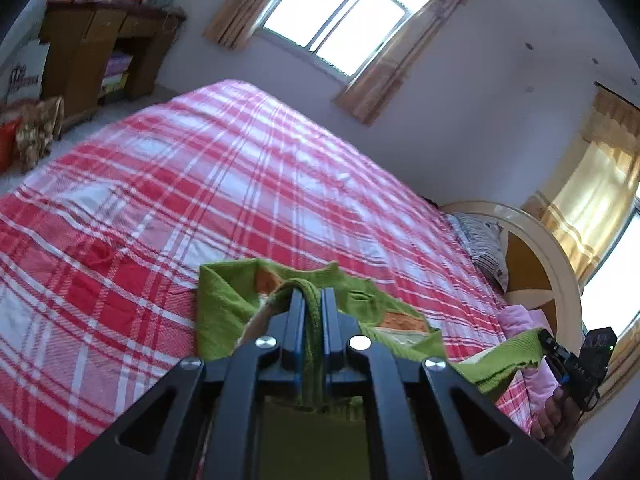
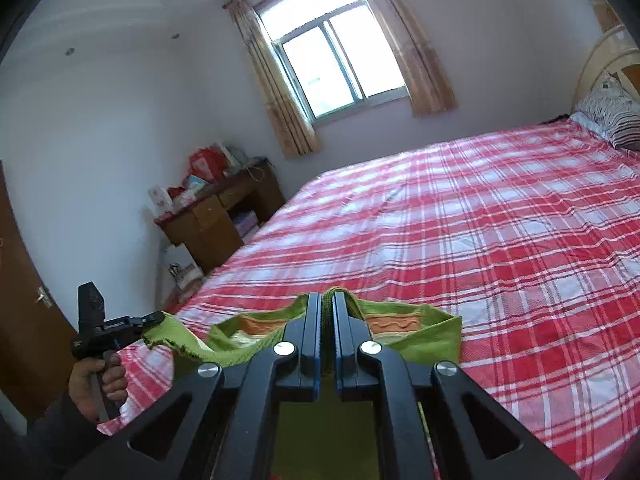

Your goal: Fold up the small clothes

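Two tools, each pinching the green garment (image 1: 224,300): left tool (image 1: 311,294) pressed together on a bunched edge at lower centre of its view, right tool (image 2: 327,298) likewise at lower centre of its own. Garment stretched between them, just above the red plaid bed (image 2: 500,240) near its front edge. Further back: pillow (image 2: 612,114) upper right, wooden desk (image 2: 224,216) centre left, window (image 2: 336,56) top centre
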`<state>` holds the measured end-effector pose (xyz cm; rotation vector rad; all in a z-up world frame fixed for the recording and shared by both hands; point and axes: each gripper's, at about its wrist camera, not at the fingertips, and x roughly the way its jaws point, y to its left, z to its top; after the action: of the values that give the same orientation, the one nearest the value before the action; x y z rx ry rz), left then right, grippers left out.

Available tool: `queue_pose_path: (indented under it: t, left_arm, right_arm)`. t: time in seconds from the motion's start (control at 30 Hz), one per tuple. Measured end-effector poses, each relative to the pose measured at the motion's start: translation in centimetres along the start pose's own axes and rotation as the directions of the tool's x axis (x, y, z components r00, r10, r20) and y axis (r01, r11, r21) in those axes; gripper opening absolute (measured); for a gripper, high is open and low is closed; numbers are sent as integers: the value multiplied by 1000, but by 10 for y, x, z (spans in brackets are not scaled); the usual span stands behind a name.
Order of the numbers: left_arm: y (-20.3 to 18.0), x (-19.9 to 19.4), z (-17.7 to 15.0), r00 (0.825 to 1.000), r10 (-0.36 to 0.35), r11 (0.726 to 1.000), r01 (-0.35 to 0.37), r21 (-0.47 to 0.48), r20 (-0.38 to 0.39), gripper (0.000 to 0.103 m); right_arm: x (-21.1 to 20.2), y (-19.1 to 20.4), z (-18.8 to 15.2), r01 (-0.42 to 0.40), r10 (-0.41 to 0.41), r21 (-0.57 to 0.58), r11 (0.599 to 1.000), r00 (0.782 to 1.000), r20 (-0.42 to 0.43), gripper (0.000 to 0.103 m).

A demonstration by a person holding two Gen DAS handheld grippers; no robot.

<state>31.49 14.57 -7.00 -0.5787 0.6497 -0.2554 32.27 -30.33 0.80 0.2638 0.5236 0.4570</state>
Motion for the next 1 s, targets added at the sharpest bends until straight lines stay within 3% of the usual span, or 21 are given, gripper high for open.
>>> queue_pose_path:
  t: [0.23, 0.3, 0.37, 0.4, 0.43, 0.47, 0.5, 0.53, 0.67, 0.77, 0.83, 0.93, 1.0]
  left_arm:
    - [23, 57, 3, 993, 74, 997, -75, -16, -88, 7]
    - [28, 72, 2, 985, 137, 990, -138, 4, -109, 8]
    - [34, 74, 3, 976, 198, 980, -198, 8, -93, 10]
    - [37, 74, 5, 972, 216, 976, -216, 5, -88, 18]
    - [41, 71, 6, 970, 227, 974, -228, -8, -84, 28]
    - [45, 64, 7, 974, 215, 976, -217, -18, -73, 33]
    - [46, 59, 6, 974, 219, 975, -220, -13, -64, 44]
    - [46, 54, 5, 968, 245, 970, -245, 7, -54, 54]
    - [37, 47, -1, 954, 294, 951, -286, 121, -53, 56]
    - [22, 51, -1, 953, 300, 939, -284, 194, -54, 59]
    - [5, 52, -2, 956, 293, 927, -275, 255, -33, 66]
    - [-24, 62, -6, 952, 307, 880, -281, 383, -8, 75]
    - [-38, 78, -14, 938, 345, 830, -292, 476, -25, 77]
  right_arm:
    - [79, -41, -4, 74, -70, 36, 997, 991, -116, 4]
    - [109, -57, -9, 79, -68, 59, 995, 984, -167, 4]
    - [133, -70, -13, 132, -119, 52, 990, 972, -200, 5]
    - [148, -77, -15, 161, -149, 33, 986, 960, -236, 11]
    - [154, -81, -17, 186, -175, 23, 982, 953, -247, 38]
    - [156, -84, -19, 211, -201, 13, 977, 949, -243, 56]
    - [153, -87, -20, 209, -199, 19, 978, 954, -223, 70]
    - [147, -90, -21, 190, -180, 33, 981, 964, -195, 70]
    - [132, -94, -25, 187, -180, 27, 982, 967, -181, 70]
    - [129, -97, -30, 173, -165, 20, 985, 963, -212, 70]
    - [131, -99, -31, 168, -162, 8, 986, 962, -218, 70]
    - [137, -96, -32, 149, -150, -21, 989, 958, -244, 70]
    - [143, -90, -34, 147, -158, -60, 987, 953, -260, 70]
